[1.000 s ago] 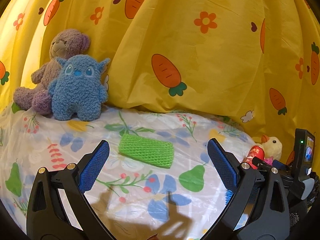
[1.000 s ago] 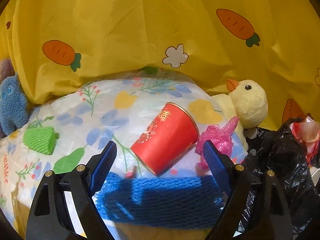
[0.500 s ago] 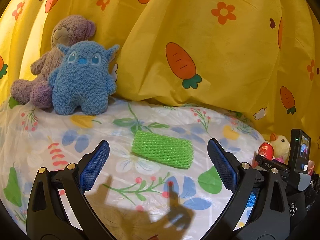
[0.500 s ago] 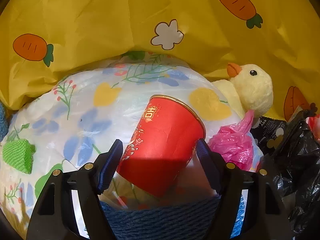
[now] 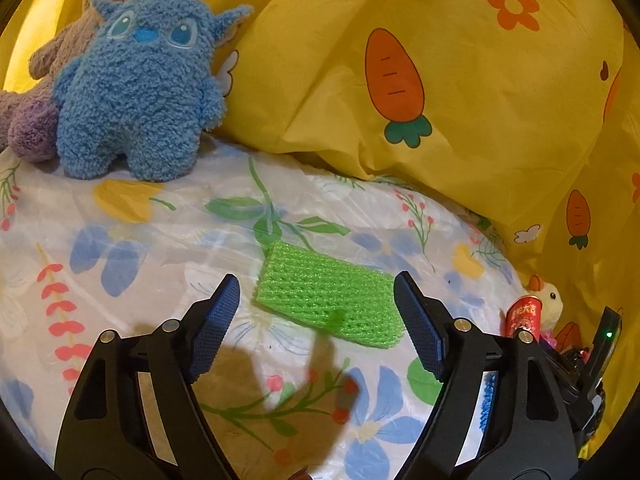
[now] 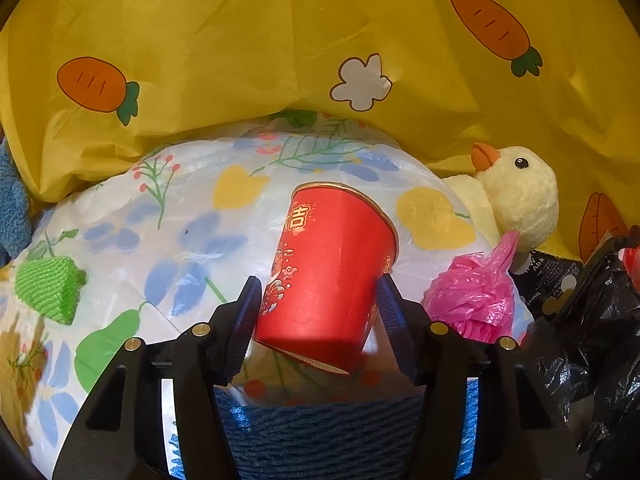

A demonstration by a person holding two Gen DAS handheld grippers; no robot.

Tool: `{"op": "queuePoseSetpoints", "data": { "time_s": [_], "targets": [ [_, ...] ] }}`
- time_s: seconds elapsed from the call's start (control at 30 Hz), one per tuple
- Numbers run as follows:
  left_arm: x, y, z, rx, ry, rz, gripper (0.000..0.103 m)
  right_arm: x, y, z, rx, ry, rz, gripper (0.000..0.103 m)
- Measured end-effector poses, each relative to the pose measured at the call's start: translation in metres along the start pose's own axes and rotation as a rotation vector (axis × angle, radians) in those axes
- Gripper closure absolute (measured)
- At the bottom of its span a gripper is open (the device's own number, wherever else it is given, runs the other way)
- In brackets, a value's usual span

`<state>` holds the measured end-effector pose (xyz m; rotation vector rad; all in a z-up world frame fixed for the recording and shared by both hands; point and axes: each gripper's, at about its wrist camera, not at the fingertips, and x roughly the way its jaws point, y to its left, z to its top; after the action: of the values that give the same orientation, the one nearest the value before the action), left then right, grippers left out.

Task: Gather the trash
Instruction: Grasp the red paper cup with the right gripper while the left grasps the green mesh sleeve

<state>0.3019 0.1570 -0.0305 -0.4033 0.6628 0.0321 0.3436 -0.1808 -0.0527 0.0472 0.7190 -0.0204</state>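
A green foam net (image 5: pixel 328 300) lies flat on the floral plastic sheet (image 5: pixel 140 240). My left gripper (image 5: pixel 318 320) hovers over its near edge, the net lying between and just beyond the fingertips; the jaws are closing and the pads stand clear of it. In the right wrist view a red paper cup (image 6: pixel 328 276) lies on its side with its rim pointing away. My right gripper (image 6: pixel 320 312) is closing around it, and both pads touch its sides. The cup (image 5: pixel 524 314) also shows small at the right of the left wrist view.
A crumpled pink plastic bag (image 6: pixel 472 296) sits right of the cup, by a yellow duck plush (image 6: pixel 520 196). A black trash bag (image 6: pixel 592 340) fills the right edge. A blue foam net (image 6: pixel 320 432) lies under the right gripper. A blue plush (image 5: pixel 136 92) and purple bear (image 5: pixel 40 80) lean on the yellow carrot cloth (image 5: pixel 440 120).
My left gripper came down toward the green net and its jaws narrowed. The right jaws closed in from either side of the red cup until the pads met it.
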Motion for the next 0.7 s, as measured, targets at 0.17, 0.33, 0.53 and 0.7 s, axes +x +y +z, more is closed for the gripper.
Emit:
{"op": "queuePoseSetpoints", "data": {
  "time_s": [0.17,0.33,0.53,0.7],
  "targets": [
    [0.026,0.005,0.004,0.01,0.066,0.0,0.045,-0.005,-0.003,-0.002,-0.003,-0.011,0.039,0.046],
    [0.046,0.01,0.003,0.007,0.14,-0.005,0.063,-0.011,-0.002,-0.003,-0.006,-0.032,0.063,0.046],
    [0.055,0.003,-0.005,0.067,0.164,0.0,0.092,-0.02,0.005,-0.004,-0.032,-0.053,0.087,0.046],
    [0.054,-0.003,-0.007,0.096,0.141,0.03,0.103,-0.026,0.01,-0.005,-0.049,-0.066,0.107,0.046]
  ]
}}
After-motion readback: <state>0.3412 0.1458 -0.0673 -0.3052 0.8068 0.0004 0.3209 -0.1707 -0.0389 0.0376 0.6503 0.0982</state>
